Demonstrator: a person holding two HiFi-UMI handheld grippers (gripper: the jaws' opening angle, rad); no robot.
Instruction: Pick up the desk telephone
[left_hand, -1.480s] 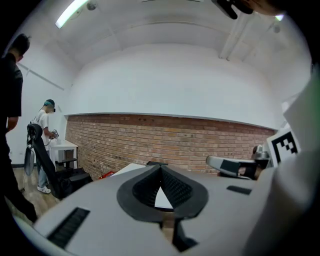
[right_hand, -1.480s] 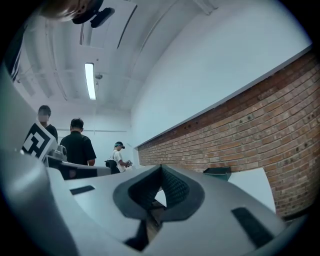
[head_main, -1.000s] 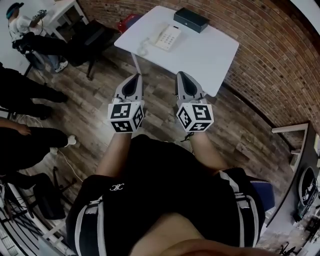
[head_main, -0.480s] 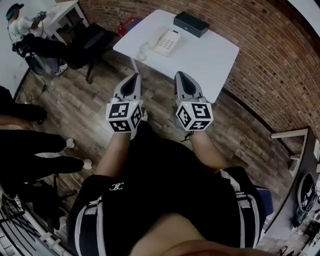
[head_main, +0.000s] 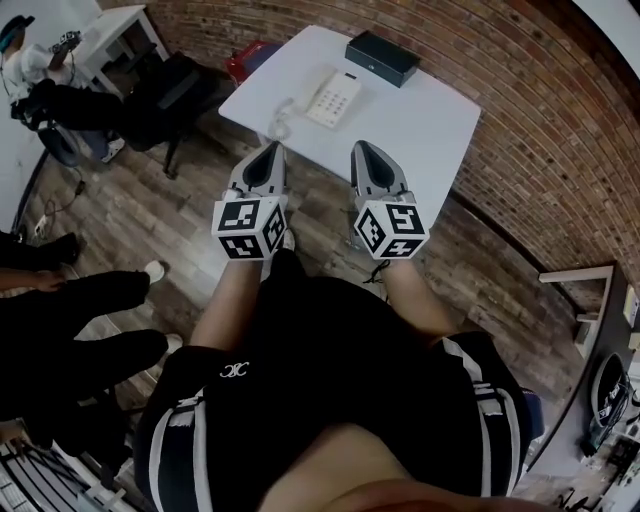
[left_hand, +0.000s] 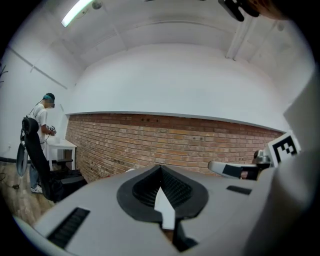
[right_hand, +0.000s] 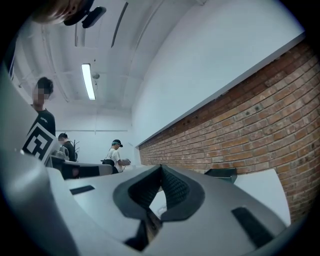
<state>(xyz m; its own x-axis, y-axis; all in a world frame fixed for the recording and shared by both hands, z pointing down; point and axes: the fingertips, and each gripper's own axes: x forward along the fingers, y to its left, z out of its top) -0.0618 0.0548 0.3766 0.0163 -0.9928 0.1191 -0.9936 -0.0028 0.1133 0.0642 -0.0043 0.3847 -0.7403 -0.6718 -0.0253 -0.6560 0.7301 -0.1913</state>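
Observation:
A white desk telephone (head_main: 333, 98) with a coiled cord (head_main: 282, 120) lies on a white table (head_main: 425, 125) at the top of the head view. My left gripper (head_main: 270, 150) and right gripper (head_main: 360, 148) are held side by side over the wooden floor, just short of the table's near edge, pointing toward it. Both are shut with nothing between the jaws. The left gripper view shows my shut left gripper (left_hand: 160, 167) against the brick wall. My right gripper (right_hand: 161, 167) points along the table (right_hand: 262, 192). The phone is mostly hidden in both gripper views.
A black box (head_main: 381, 57) sits on the table's far side, beyond the phone. A black office chair (head_main: 175, 85) and a red object (head_main: 247, 55) stand left of the table. Another person's legs (head_main: 80, 335) are at the left. A brick wall (head_main: 545, 120) runs behind and right.
Both grippers have moved forward toward the table, still shut and side by side. The table and phone sit closer in the head view. The legs at left have shifted.

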